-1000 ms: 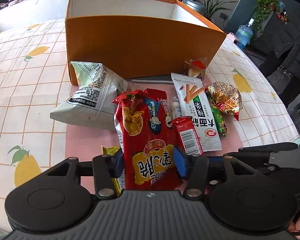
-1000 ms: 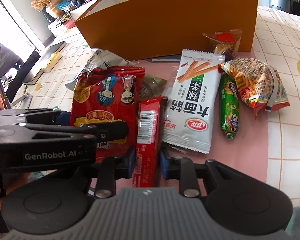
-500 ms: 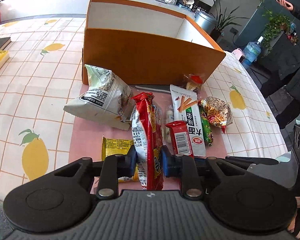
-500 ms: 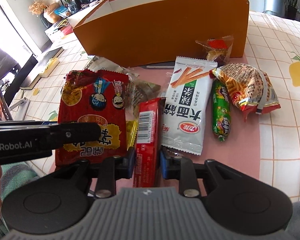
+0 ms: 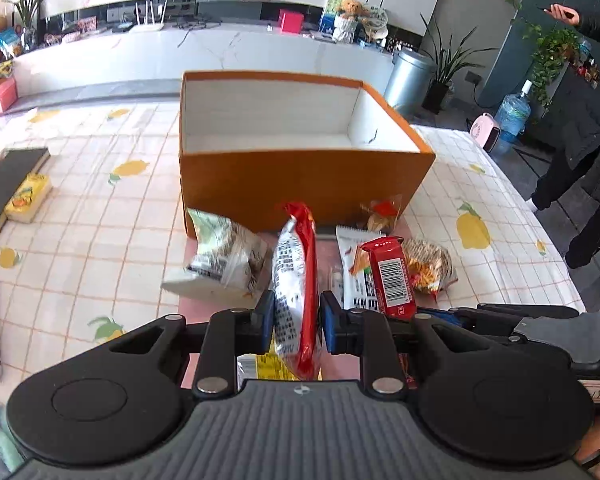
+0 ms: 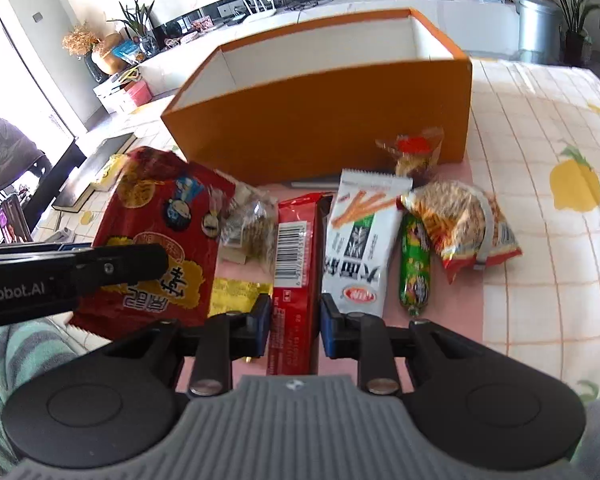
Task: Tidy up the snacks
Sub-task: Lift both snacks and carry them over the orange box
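Note:
My left gripper (image 5: 296, 320) is shut on a big red snack bag (image 5: 296, 280), held edge-on above the table; the bag also shows in the right wrist view (image 6: 160, 232). My right gripper (image 6: 294, 320) is shut on a slim red bar (image 6: 294, 256), lifted off the mat; the bar also shows in the left wrist view (image 5: 388, 276). An open orange box (image 5: 300, 180) with a white inside stands behind the snacks, also in the right wrist view (image 6: 320, 120).
On the pink mat lie a white-green bag (image 5: 220, 256), a white stick-snack pack (image 6: 356, 240), a green sausage (image 6: 414, 268), a netted snack bag (image 6: 460, 224), a small clear packet (image 6: 416, 152) and a yellow packet (image 6: 236, 292). A book (image 5: 8, 184) lies far left. A person (image 5: 580, 140) stands right.
Both grippers have risen with their snacks. The left one closed on the red bag and turned it edge-on. The red bar is lifted off the mat.

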Action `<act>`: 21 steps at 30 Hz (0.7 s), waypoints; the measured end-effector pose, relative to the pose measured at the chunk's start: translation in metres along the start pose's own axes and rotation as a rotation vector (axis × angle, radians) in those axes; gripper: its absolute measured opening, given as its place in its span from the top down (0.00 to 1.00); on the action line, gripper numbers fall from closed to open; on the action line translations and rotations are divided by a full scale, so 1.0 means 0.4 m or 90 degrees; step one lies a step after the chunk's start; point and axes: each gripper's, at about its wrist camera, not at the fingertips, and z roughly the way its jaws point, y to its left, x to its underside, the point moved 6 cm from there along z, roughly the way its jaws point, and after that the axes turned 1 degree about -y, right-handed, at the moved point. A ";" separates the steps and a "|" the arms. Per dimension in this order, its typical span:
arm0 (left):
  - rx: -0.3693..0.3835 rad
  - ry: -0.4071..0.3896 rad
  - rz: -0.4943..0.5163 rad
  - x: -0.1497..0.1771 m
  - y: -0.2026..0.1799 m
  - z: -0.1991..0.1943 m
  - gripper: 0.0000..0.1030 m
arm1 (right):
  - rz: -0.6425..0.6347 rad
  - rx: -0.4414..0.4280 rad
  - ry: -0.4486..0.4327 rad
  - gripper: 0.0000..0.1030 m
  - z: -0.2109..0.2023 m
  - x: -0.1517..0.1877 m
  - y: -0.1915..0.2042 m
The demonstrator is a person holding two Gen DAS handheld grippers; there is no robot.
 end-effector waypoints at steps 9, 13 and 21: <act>-0.049 -0.086 0.063 -0.195 -0.031 -0.098 0.75 | -0.096 0.011 -0.117 0.78 -0.117 -0.250 0.092; -0.062 -0.107 0.073 -0.290 -0.034 -0.097 0.75 | -0.126 0.028 -0.129 0.78 -0.117 -0.358 0.113; -0.041 -0.102 0.051 -0.384 -0.005 -0.024 0.75 | -0.126 0.036 -0.114 0.78 -0.037 -0.505 0.086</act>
